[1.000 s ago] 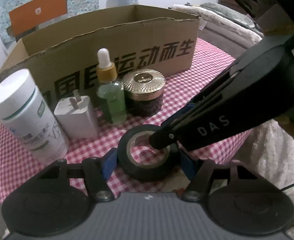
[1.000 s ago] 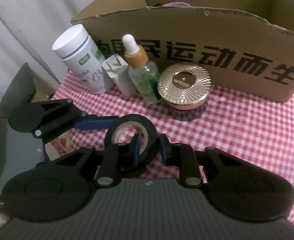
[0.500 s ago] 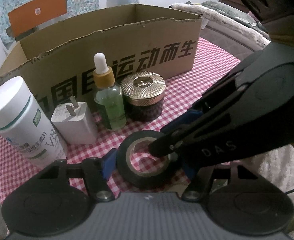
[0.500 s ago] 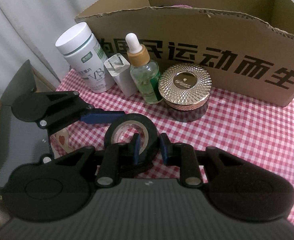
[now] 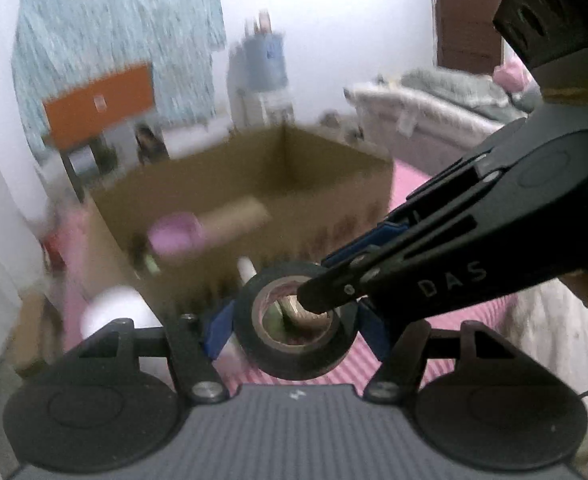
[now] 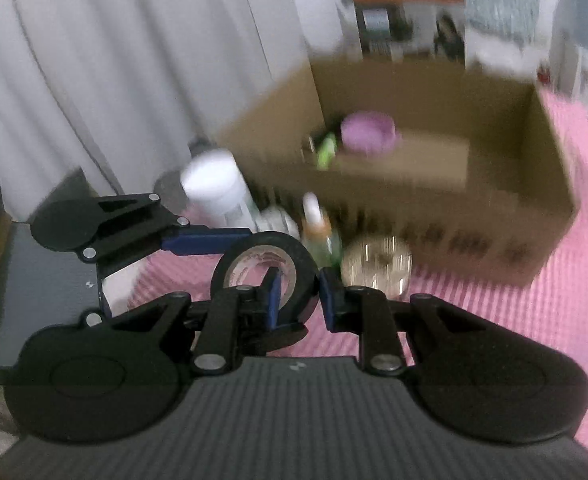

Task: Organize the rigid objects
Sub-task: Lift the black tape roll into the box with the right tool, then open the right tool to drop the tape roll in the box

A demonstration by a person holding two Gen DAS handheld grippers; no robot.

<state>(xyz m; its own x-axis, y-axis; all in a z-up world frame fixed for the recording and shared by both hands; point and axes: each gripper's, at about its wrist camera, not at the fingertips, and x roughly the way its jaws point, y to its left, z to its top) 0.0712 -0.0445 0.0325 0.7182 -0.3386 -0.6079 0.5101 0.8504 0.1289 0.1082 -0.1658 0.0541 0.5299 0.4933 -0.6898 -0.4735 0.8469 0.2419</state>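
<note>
Black tape roll, tool-gripped, airborne

We have lifted the black roll of electrical tape off the pink checked cloth; it now hangs level with the brown cardboard box's rim, and the box's inside shows, with a purple round thing in it.

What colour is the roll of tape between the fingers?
Black, with a pale inner core; the roll of tape shows best in the left wrist view.
</note>
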